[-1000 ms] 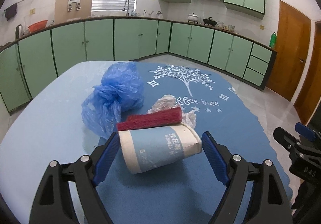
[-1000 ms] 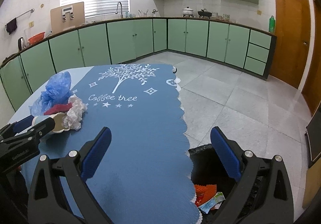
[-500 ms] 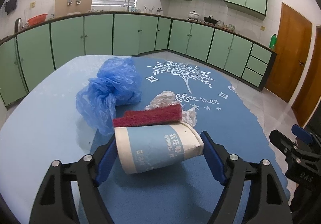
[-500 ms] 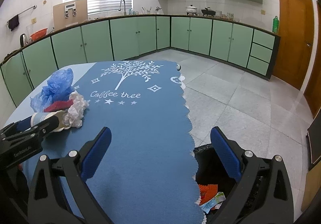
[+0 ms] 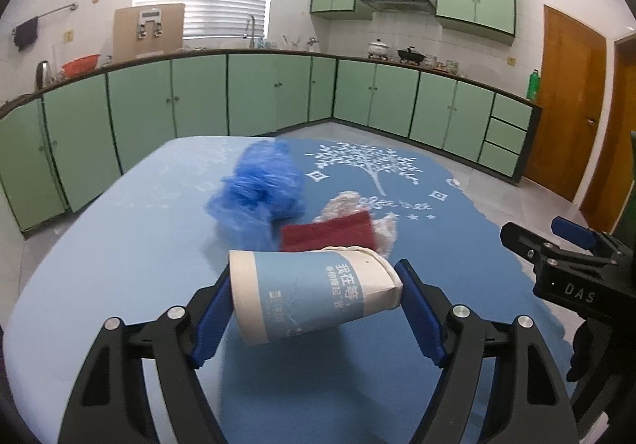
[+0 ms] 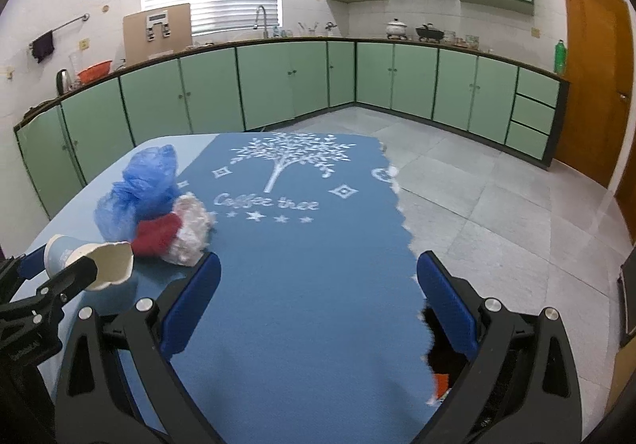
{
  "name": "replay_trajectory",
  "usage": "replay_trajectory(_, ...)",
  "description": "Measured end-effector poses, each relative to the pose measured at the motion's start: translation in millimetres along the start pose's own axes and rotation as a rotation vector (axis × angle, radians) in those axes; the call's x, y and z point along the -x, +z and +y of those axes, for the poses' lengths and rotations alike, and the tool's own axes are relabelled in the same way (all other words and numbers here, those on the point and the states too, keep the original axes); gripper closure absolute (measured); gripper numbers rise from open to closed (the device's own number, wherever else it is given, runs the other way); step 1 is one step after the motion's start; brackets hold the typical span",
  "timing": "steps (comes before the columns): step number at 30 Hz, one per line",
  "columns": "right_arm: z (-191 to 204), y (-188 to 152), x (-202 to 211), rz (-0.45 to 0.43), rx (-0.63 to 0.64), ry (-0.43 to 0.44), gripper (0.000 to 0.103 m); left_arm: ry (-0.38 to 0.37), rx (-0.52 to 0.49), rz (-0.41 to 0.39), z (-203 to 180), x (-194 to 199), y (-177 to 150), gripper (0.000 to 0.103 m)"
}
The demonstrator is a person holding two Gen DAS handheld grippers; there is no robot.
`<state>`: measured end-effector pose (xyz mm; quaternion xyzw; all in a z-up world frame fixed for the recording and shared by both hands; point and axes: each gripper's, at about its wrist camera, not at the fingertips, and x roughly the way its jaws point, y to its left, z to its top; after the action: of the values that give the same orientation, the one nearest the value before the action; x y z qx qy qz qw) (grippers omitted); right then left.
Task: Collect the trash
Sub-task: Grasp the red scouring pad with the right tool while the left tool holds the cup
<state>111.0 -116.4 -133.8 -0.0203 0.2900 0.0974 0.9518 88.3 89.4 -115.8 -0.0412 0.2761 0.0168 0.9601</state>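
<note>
My left gripper [image 5: 314, 277] is shut on a pale blue and white paper cup [image 5: 302, 297], gripped sideways at its base and its crushed rim and held just above the table. The right wrist view shows the cup [image 6: 89, 259] at the far left, clear of the cloth. Behind it lie a crumpled blue plastic bag [image 5: 258, 197], a dark red scouring pad [image 5: 326, 235] and a wad of clear plastic [image 5: 346, 201]. My right gripper [image 6: 318, 261] hangs open over the blue tablecloth [image 6: 318, 225] with nothing between its fingers.
A black trash bin [image 6: 441, 356] with coloured scraps inside stands on the floor below the table's right edge, partly hidden by my right gripper. Green cabinets ring the room beyond a tiled floor. A wooden door is at the right.
The left jaws have come in onto the paper cup, and it has risen off the table with them. The rest of the trash has stayed put. The right gripper has barely shifted.
</note>
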Motion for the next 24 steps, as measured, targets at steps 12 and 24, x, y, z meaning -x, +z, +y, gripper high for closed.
replay_trajectory(12, 68.0, 12.6, -20.3, 0.0, 0.078, 0.091, 0.007, 0.11, 0.03, -0.047, 50.0, -2.5, 9.1, 0.027)
replay_trajectory(24, 111.8, 15.8, -48.1, 0.075, 0.104, 0.174, 0.023, 0.146, 0.058, -0.025, 80.8, -15.3, 3.2, 0.027)
